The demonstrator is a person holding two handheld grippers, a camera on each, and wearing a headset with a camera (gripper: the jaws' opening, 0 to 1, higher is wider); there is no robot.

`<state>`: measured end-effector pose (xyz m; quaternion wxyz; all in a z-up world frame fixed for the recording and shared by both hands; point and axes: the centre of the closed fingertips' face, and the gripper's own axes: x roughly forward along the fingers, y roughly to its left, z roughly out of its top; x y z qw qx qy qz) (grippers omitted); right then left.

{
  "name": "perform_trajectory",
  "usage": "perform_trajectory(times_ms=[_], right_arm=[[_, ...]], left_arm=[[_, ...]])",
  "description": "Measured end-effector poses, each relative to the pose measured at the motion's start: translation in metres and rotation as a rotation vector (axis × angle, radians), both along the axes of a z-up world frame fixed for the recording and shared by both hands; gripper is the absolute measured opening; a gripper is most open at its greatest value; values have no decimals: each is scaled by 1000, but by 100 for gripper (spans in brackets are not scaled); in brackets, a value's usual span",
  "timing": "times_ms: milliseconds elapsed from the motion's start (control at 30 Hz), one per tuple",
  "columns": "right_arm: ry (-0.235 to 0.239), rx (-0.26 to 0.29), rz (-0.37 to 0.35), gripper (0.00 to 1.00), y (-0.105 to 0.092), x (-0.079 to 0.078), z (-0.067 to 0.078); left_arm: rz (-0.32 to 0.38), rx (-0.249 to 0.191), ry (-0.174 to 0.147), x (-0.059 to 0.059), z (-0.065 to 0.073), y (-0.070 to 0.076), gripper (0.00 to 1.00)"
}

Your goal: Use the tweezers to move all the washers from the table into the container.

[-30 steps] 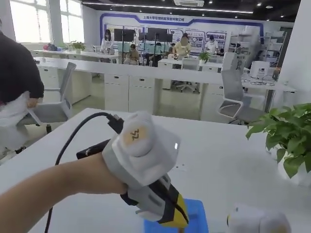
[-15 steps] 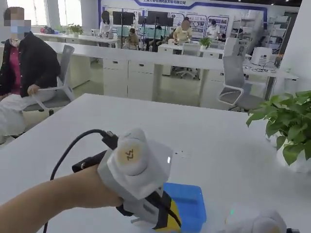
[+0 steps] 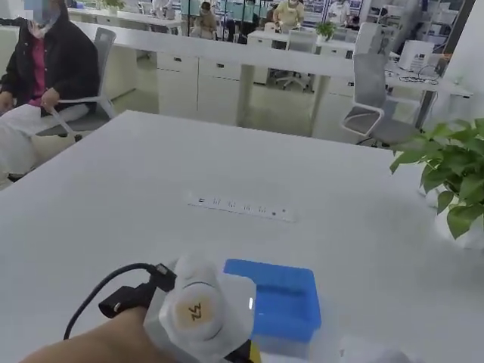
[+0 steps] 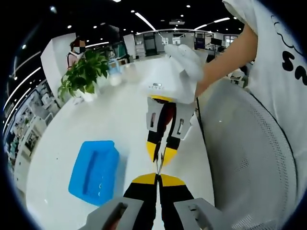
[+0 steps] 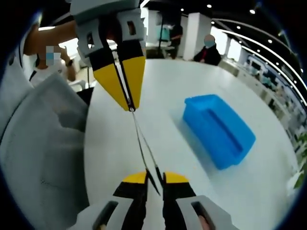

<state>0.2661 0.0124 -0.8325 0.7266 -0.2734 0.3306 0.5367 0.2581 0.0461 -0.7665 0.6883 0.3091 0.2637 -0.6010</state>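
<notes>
Thin metal tweezers span the gap between my two grippers above the white table. My left gripper is shut on their joined end. Facing it, my right gripper is shut on the two dark legs. The right gripper view has the left gripper coming in from the top. In the left gripper view the right gripper points back at me, with the tweezers a short line between them. The blue container sits just beyond the left gripper's white body.
A white power strip lies mid-table beyond the container. A potted plant stands at the right edge. A seated person is past the table's far left corner. A mesh chair back is close beside the grippers.
The head camera has tilted down, so the table and the whole container have come into view. The left gripper sits lower in the picture.
</notes>
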Motion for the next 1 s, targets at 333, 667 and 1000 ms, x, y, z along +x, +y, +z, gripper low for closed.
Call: perform_trajectory(times_ms=[333, 667, 1000], right_arm=[[2, -70, 2, 9, -2, 3, -21], [22, -83, -15, 9, -5, 2, -31], [12, -76, -3, 9, -2, 6, -31]], left_arm=[[18, 40, 38, 6, -38, 10, 0], [19, 101, 55, 10, -68, 17, 0], [73, 145, 79, 12, -94, 29, 0]])
